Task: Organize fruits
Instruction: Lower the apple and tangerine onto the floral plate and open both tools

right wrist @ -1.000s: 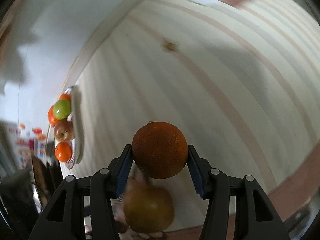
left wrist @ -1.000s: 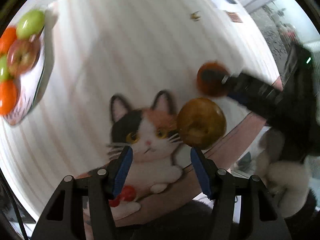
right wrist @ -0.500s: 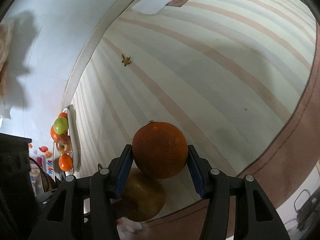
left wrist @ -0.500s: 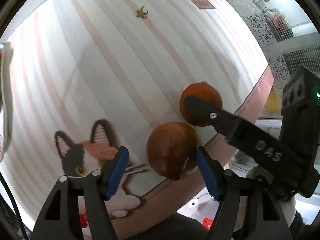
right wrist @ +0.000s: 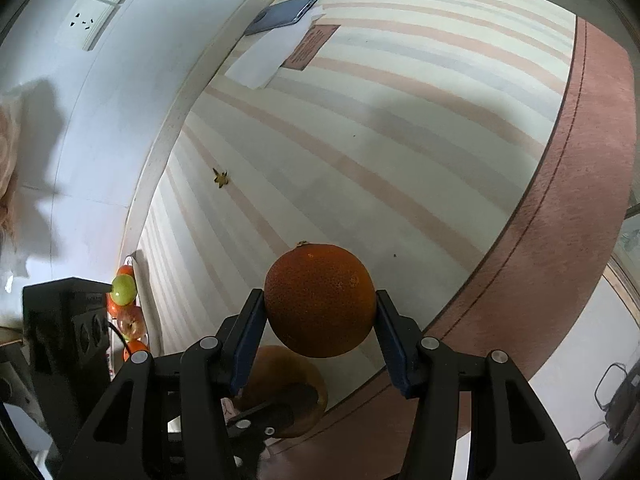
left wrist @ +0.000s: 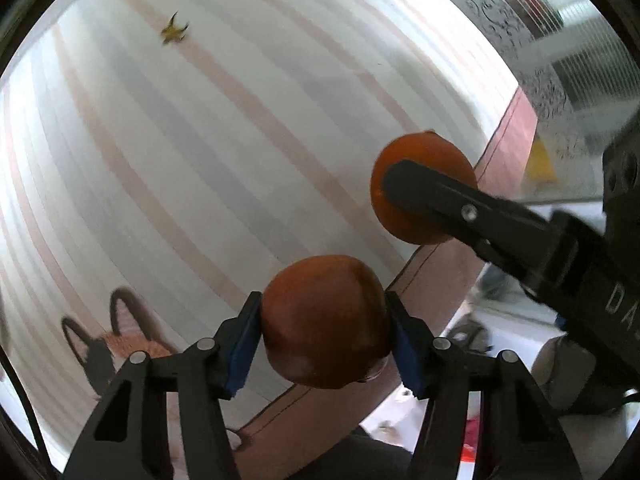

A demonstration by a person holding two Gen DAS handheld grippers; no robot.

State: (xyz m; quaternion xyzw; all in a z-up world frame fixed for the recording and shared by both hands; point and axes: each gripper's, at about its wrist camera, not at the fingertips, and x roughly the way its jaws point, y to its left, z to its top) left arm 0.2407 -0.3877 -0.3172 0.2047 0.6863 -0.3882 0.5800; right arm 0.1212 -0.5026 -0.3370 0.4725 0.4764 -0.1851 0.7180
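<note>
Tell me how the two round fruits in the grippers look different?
The orange in the right gripper is bright with pebbly, dotted skin; the brown fruit in the left gripper is duller and smoother. The orange shows a stem nub on top; the brown fruit shows none. Both are round and clamped between blue pads.

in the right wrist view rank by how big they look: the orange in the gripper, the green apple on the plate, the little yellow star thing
1. orange, though it sits nearest the camera
2. green apple
3. yellow star-shaped scrap
</note>
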